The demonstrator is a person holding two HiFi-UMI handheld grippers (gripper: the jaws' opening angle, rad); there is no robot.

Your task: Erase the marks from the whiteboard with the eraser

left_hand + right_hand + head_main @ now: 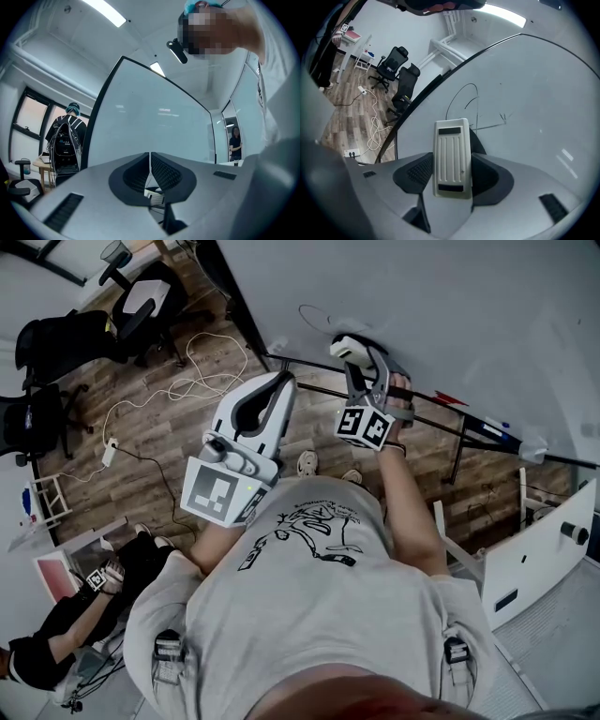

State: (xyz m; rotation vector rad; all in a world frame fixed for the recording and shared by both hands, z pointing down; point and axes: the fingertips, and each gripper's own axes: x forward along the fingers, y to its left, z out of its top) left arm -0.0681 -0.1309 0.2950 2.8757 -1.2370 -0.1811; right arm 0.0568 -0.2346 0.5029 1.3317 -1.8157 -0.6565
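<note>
Near the upper centre of the head view, my right claw (pixel 359 357) holds the eraser (pixel 451 157) clamped by its long sides between both jaws, its ribbed white back facing my camera. It points at the whiteboard (pixel 529 108), close to the board's dark lower edge; I cannot tell whether the pad touches the surface. Just past the eraser's far end, mid-frame in the right gripper view, 1 curved pen mark (pixel 461 98) and a few thin strokes (pixel 497 123) show on the board. My left claw (pixel 150 169) sits left of centre in the head view, jaws pressed together on nothing. Office chairs (pixel 141 301) and a white cable (pixel 202 367) occupy the upper left.
</note>
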